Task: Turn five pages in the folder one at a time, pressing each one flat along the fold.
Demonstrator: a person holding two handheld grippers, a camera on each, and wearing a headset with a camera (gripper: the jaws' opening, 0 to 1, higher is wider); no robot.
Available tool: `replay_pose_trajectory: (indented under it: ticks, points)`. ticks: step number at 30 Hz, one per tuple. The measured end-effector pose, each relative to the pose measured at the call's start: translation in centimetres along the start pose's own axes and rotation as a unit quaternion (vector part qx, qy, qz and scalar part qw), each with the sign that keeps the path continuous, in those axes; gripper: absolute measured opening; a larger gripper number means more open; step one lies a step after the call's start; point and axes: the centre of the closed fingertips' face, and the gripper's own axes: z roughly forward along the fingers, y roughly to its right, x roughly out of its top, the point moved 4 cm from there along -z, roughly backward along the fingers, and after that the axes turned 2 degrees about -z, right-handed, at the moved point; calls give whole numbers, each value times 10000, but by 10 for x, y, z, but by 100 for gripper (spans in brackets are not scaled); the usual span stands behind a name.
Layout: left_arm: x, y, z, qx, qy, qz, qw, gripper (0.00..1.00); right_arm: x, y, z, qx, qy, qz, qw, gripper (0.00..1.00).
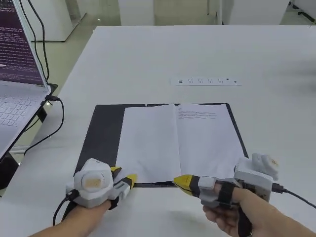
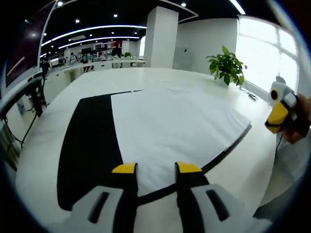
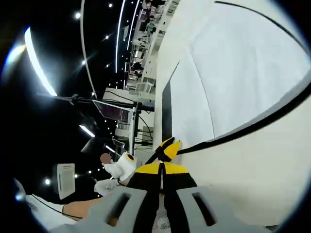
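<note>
A black folder (image 1: 103,133) lies open on the white table, with white pages (image 1: 163,143) spread flat to both sides of the centre fold. My left gripper (image 1: 124,175) hovers at the folder's near left edge, open, its yellow tips (image 2: 156,168) apart over the bottom of the left page (image 2: 170,121). Just off the folder's near edge, the right gripper (image 1: 180,181) points left; its jaws (image 3: 162,168) are shut with nothing between them. From the right gripper view, the left gripper (image 3: 167,145) sits straight ahead beside the folder's black edge (image 3: 166,111).
An open laptop (image 1: 15,74) stands at the far left, with a black cable (image 1: 54,123) trailing off the table edge. A white power strip (image 1: 206,81) lies beyond the folder. A potted plant (image 2: 226,65) stands farther back on the table.
</note>
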Motion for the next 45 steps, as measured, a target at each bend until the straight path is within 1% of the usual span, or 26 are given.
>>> replay_pose_trajectory:
  ticks: [2,4,6,8,11,12,13,16,17,18,19,20,21,23,24,25,26,28,30,33,35,37,40,42,43,45]
  points:
    - [1,0,-4,83,-197,-149,9997,30,7,0,-13,-216,212,-384,9988,0]
    - [11,1,-11,48,-55,-249,9997,30,11,-2,-23,-302,287,-646,9970,0]
    - [24,6,-22,-21,201,-262,9995,31,18,-2,-36,-498,543,-923,9930,0]
    - [31,10,-34,-37,245,-334,9991,34,26,-2,-47,-610,714,-1156,9888,0]
    - [39,15,-50,-93,306,-416,9986,40,38,-8,-64,-850,1031,-1642,9773,0]
    - [40,16,-54,-102,324,-415,9986,40,39,-9,-66,-870,1063,-1669,9764,1]
    - [42,18,-61,-127,363,-414,9984,40,42,-12,-72,-1045,1075,-1850,9712,4]
    - [47,21,-76,-94,432,-550,9975,46,52,-21,-82,-1221,1260,-2281,9577,20]
    - [48,22,-79,-79,441,-591,9972,49,53,-23,-83,-1226,1284,-2336,9560,25]
    - [49,23,-84,-50,472,-609,9970,52,56,-27,-87,-1273,1333,-2491,9508,32]
    - [50,23,-88,-29,502,-617,9968,56,58,-28,-89,-1335,1342,-2538,9486,37]
    - [51,25,-91,-7,522,-621,9967,59,61,-28,-92,-1436,1379,-2702,9420,43]
    - [51,26,-96,30,555,-597,9967,62,62,-27,-94,-1499,1411,-2791,9379,47]
    - [50,29,-101,34,531,-526,9972,72,64,-24,-99,-1659,1496,-2743,9353,57]
    - [49,30,-102,35,514,-498,9974,76,65,-21,-101,-1751,1567,-2797,9309,63]
    - [46,31,-105,69,474,-349,9982,81,65,-18,-103,-1826,1597,-2809,9286,68]
    - [45,32,-107,94,464,-234,9986,83,64,-13,-105,-1955,1564,-2854,9252,75]
    - [44,36,-112,114,467,-108,9988,86,61,-6,-109,-2132,1494,-2871,9218,82]
    - [43,36,-115,126,469,-85,9988,89,58,2,-113,-2275,1471,-2882,9184,85]
    - [43,36,-120,208,543,-137,9982,98,55,9,-120,-2409,1473,-2951,9128,89]
    - [44,37,-124,224,557,-157,9981,99,53,13,-126,-2536,1442,-3063,9061,91]
    - [44,37,-127,254,602,-185,9977,99,52,17,-130,-2589,1453,-3109,9029,93]
    - [41,38,-128,270,577,-180,9978,99,54,17,-134,-2647,1544,-3132,8989,100]
    - [40,39,-129,275,572,-152,9979,99,57,15,-136,-2606,1621,-3128,8989,99]
    - [40,40,-129,281,560,-113,9980,99,59,13,-137,-2606,1681,-3131,8977,99]
    - [40,41,-131,278,547,-105,9981,99,60,11,-137,-2603,1644,-3215,8955,100]
